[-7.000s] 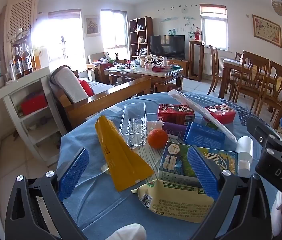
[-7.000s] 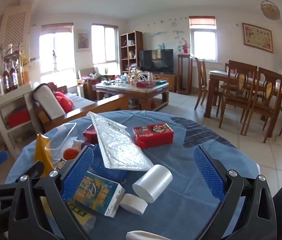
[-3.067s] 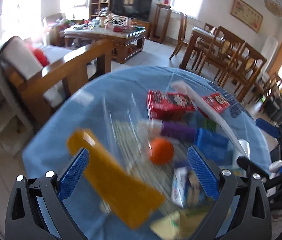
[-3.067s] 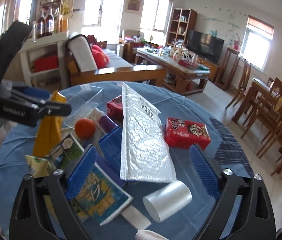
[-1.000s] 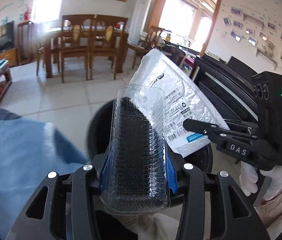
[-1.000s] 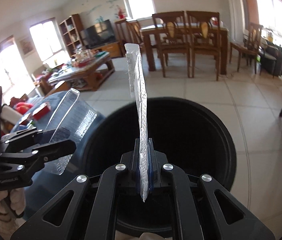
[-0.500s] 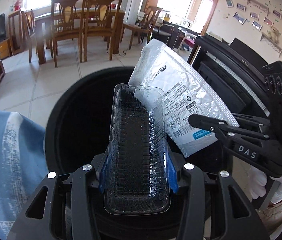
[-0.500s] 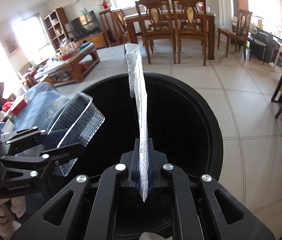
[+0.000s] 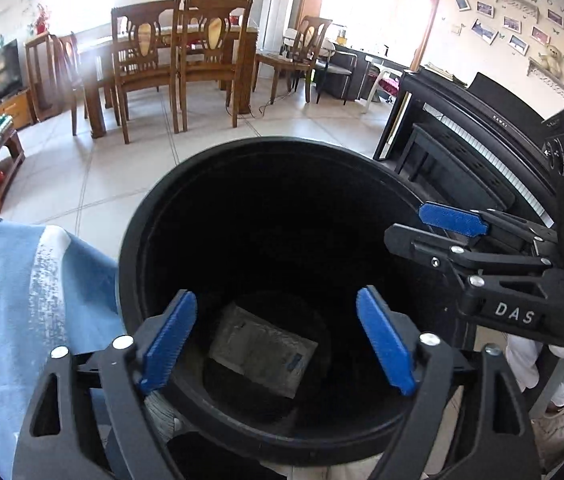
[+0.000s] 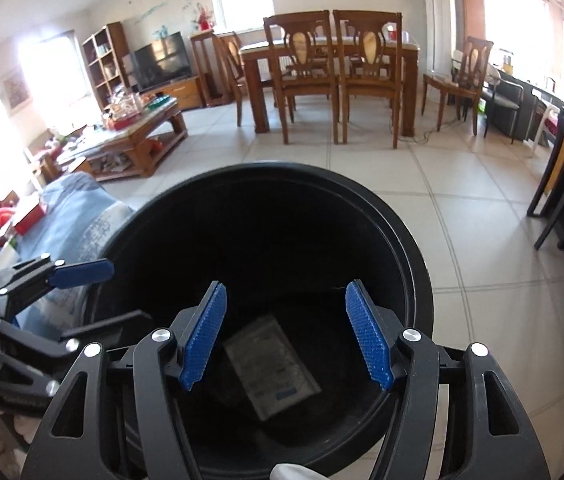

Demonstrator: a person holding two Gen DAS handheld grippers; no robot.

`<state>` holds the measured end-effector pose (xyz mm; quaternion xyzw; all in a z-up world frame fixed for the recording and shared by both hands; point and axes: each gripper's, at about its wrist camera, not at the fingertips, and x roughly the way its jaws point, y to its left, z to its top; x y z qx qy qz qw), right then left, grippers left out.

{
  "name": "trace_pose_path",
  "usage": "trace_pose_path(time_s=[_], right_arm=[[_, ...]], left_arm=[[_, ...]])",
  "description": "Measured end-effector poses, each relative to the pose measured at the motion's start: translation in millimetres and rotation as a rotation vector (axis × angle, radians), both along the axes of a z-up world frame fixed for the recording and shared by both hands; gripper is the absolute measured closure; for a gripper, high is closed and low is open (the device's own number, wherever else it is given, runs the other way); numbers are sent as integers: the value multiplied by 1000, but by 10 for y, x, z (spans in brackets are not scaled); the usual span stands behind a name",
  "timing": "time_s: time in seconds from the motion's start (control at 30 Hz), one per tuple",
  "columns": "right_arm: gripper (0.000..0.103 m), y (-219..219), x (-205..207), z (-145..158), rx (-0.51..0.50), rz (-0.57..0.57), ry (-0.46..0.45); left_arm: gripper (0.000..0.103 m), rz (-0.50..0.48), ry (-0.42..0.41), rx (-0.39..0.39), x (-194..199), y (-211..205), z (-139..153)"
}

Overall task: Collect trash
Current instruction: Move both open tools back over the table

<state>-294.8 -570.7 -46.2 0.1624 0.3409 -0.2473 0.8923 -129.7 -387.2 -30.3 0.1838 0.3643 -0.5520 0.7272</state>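
At the bottom of the black trash bin (image 9: 138,248) we see the bubble mailer (image 9: 260,350) lying flat, its printed label facing up; in the right wrist view the same mailer (image 10: 272,366) sits slightly tilted on the bin floor. We cannot make out the clear plastic tray inside the dark bin.

Our left tool (image 9: 276,342) hangs over the bin's near rim with its 2 blue pads (image 9: 168,340) spread wide apart and nothing between them. Our right tool (image 10: 286,338) is likewise over the bin (image 10: 410,256), its 2 blue-padded fingers (image 10: 364,342) well apart and holding nothing. Each tool shows in the other's camera: the right one (image 9: 452,220) at the bin's right edge, the left one (image 10: 82,274) at its left edge.

Just beside the bin on the left is the table under a blue tablecloth (image 9: 14,280); in the right wrist view a red box (image 10: 30,214) rests on that cloth (image 10: 78,204). The bin stands on a pale tiled floor (image 10: 462,208). Beyond it we see a wooden dining table (image 10: 330,56) with chairs (image 10: 364,76), a coffee table (image 10: 138,136) crowded with things, a television (image 10: 162,62), and a black piano (image 9: 470,148) close to the bin's right side.
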Motion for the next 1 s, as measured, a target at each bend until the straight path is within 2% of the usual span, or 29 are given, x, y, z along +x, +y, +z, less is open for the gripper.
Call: trace_pose_path(time_s=[0.3, 0.33, 0.37, 0.4, 0.43, 0.63, 0.83, 1.0], right_arm=[[39, 348, 172, 213, -31, 47, -37], [27, 396, 200, 237, -33, 57, -42], [21, 475, 255, 272, -40, 69, -54], [16, 526, 278, 303, -46, 75, -67], [16, 595, 315, 333, -49, 87, -80], [16, 1150, 799, 428, -51, 230, -100], [16, 1846, 1355, 406, -22, 415, -98], [16, 2437, 1750, 342, -7, 557, -82]], left_arm=[[18, 39, 11, -55, 41, 433, 167], [18, 54, 6, -63, 53, 540, 198], [16, 66, 1, -69, 70, 606, 221], [13, 82, -7, -77, 85, 707, 248], [10, 100, -16, -86, 115, 794, 283], [9, 284, -70, -122, 389, 1574, 482], [9, 487, -66, -119, 782, 2368, 538], [9, 706, -46, -141, 1157, 3220, 486]])
